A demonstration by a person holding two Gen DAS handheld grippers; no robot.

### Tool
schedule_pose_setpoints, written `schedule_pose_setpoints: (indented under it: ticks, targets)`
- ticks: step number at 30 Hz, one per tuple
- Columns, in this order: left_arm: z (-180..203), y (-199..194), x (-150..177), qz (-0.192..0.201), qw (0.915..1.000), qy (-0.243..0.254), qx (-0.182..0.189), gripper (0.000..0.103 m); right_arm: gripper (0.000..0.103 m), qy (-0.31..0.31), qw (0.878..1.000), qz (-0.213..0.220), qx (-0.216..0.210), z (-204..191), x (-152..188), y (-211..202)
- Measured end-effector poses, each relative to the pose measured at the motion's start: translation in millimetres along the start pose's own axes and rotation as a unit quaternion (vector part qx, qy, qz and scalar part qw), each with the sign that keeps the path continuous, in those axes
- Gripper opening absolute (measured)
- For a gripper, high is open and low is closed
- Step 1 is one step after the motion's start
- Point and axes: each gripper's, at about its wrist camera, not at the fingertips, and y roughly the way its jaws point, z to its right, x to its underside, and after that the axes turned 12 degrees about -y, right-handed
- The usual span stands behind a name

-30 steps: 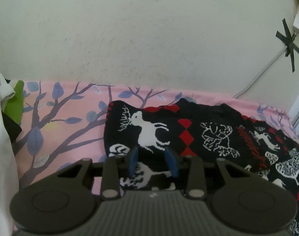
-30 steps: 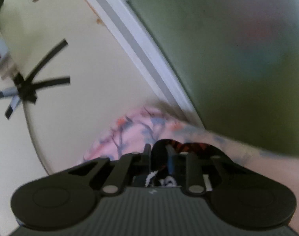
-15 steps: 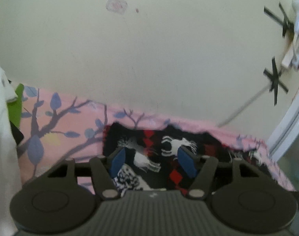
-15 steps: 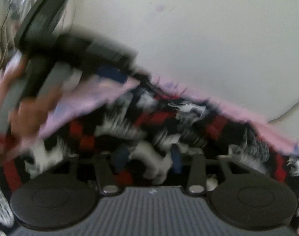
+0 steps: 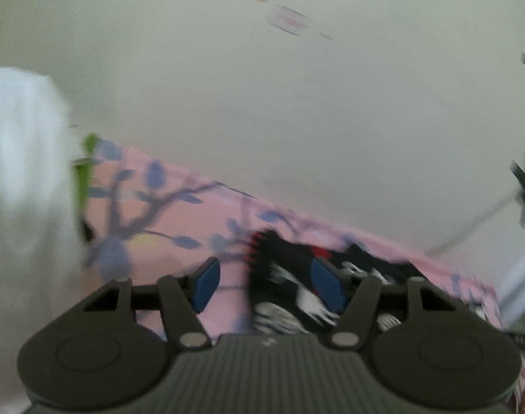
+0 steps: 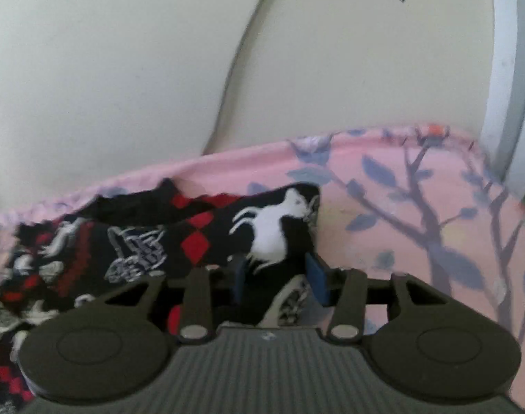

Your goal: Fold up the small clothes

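Note:
A black knitted garment with white deer and red diamonds (image 6: 193,241) lies folded on a pink sheet with a tree print (image 6: 417,207). My right gripper (image 6: 279,279) is open over the garment's right edge, the cloth lying between its blue pads without being pinched. In the blurred left wrist view the garment (image 5: 297,276) lies at the lower right. My left gripper (image 5: 266,286) is wide open and empty above the garment's left edge.
A cream wall (image 5: 262,103) rises right behind the sheet. A white cloth pile (image 5: 24,189) and something green (image 5: 85,169) lie at the left. A taped cable (image 5: 521,186) and a white door frame (image 6: 511,69) stand at the right.
My left gripper has opened wide, lifted off the garment and swung left. My right gripper has let go of the cloth it carried across and now rests open at the folded garment's right edge.

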Motion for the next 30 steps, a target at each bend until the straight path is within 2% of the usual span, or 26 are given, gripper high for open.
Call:
schedule_pose_setpoints:
  ticks: [2, 4, 5, 6, 7, 10, 12, 15, 16, 17, 19, 20, 22, 25, 27, 30]
  targets:
    - [-11.6, 0.4, -7.2, 0.016, 0.9994, -0.025, -0.019, 0.06, 0.041, -0.042, 0.998, 0.038, 0.005, -31.5, -15.8, -13.1]
    - [-23.1, 0.2, -14.4, 0.026, 0.9979, -0.053, -0.027, 0.059, 0.041, -0.131, 0.987, 0.085, -0.04, -88.5, -28.5, -29.2]
    - [-28.0, -0.1, -16.5, 0.027, 0.9972, -0.065, -0.026, 0.059, 0.041, -0.169, 0.979, 0.093, -0.065, -115.2, -31.8, -32.8]
    - [-31.6, -0.4, -18.0, 0.027, 0.9967, -0.073, -0.025, 0.059, 0.036, -0.212, 0.968, 0.098, -0.094, -145.5, -34.5, -32.6]
    - [-32.7, -0.7, -18.9, 0.028, 0.9965, -0.075, -0.025, 0.059, 0.023, -0.255, 0.955, 0.101, -0.115, -179.1, -35.1, -29.1]
    - [-32.4, -3.5, -20.6, 0.037, 0.9968, -0.064, -0.031, 0.059, 0.023, -0.321, 0.933, 0.085, -0.14, -248.0, -38.7, -2.3]
    - [-32.8, -5.4, -22.3, 0.041, 0.9968, -0.061, -0.03, 0.059, 0.023, -0.334, 0.93, 0.071, -0.136, -273.6, -46.0, 23.3]
    - [-38.6, -3.9, -26.2, 0.036, 0.9964, -0.074, -0.022, 0.059, 0.021, -0.316, 0.939, 0.025, -0.132, -290.5, -56.2, 67.5]
    - [-40.5, -3.1, -27.4, 0.035, 0.9961, -0.078, -0.02, 0.059, 0.009, -0.304, 0.943, 0.022, -0.131, -291.4, -59.2, 76.5]
    - [-42.0, -2.3, -27.9, 0.034, 0.9958, -0.083, -0.019, 0.059, 0.0, -0.293, 0.947, 0.026, -0.132, -292.1, -60.5, 80.0]
    - [-43.8, -2.1, -29.7, 0.034, 0.9951, -0.091, -0.015, 0.059, 0.0, -0.23, 0.964, 0.049, -0.127, -283.2, -69.3, 68.7]
    - [-44.4, -1.6, -30.6, 0.035, 0.9948, -0.094, -0.013, 0.059, 0.0, -0.194, 0.968, 0.064, -0.144, -279.9, -72.3, 60.1]
    - [-45.3, 0.7, -31.3, 0.033, 0.9943, -0.1, -0.012, 0.059, 0.0, -0.151, 0.965, 0.083, -0.198, -279.6, -75.8, 37.9]
    - [-44.3, 2.2, -29.2, 0.03, 0.9949, -0.095, -0.017, 0.059, 0.0, -0.164, 0.949, 0.082, -0.256, -297.2, -69.3, 22.2]
    - [-44.1, 0.6, -28.0, 0.032, 0.9952, -0.091, -0.016, 0.059, 0.0, -0.16, 0.95, 0.076, -0.259, -298.6, -66.6, 25.7]
    - [-43.9, 0.2, -27.9, 0.03, 0.9952, -0.093, -0.009, 0.059, 0.0, -0.118, 0.957, 0.077, -0.255, -269.1, -67.3, 21.7]
